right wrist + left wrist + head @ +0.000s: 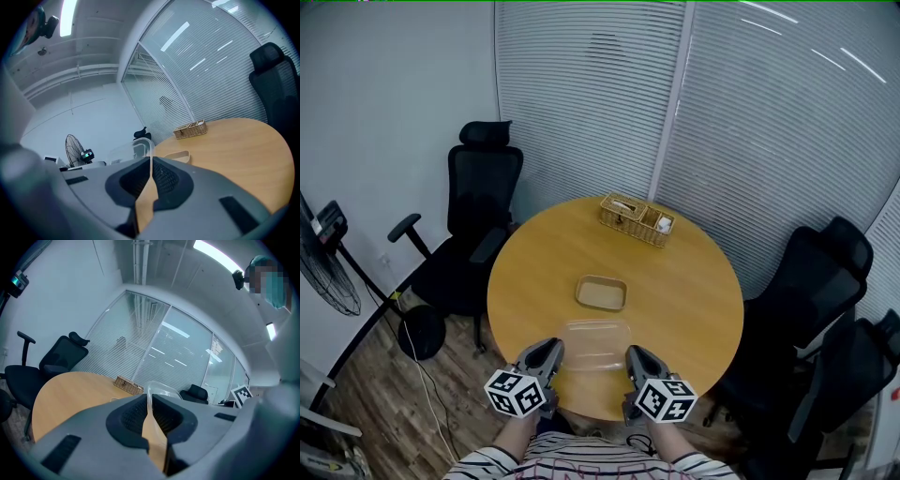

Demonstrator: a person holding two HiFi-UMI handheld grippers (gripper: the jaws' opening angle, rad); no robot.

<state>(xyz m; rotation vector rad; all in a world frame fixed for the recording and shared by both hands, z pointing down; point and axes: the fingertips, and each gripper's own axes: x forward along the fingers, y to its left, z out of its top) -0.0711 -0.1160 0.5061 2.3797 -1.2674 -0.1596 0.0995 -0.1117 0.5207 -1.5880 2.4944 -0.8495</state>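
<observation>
The clear box (596, 343) is hard to make out from the head view. Only faint edges and glare show, and the wood of the table (703, 300) shows straight through it. The person's hands are mostly hidden under the marker cubes, and the striped sleeves are cut off at the bottom edge. In each gripper view the claw's own body blocks the lower half, so only the box's rim rises past the jaws.

The box lies on the table between the two claws, at the near edge. Just beyond it, ahead of both claws, sits a shallow beige tray (601, 292). Well ahead, at the far edge, stands a wicker basket (637, 218) split into compartments, holding small white things too small to name.

The left gripper (552, 349) is closed to a thin slit, with the box's left wall pinched between its pads. The right gripper (634, 355) is clamped the same way on the right wall. Both lie low over the table's near edge, jaws pointing away from the person and angled slightly toward each other.

Black chairs (473, 225) stand outside each claw, and a fan (326, 272) is far to the left.
</observation>
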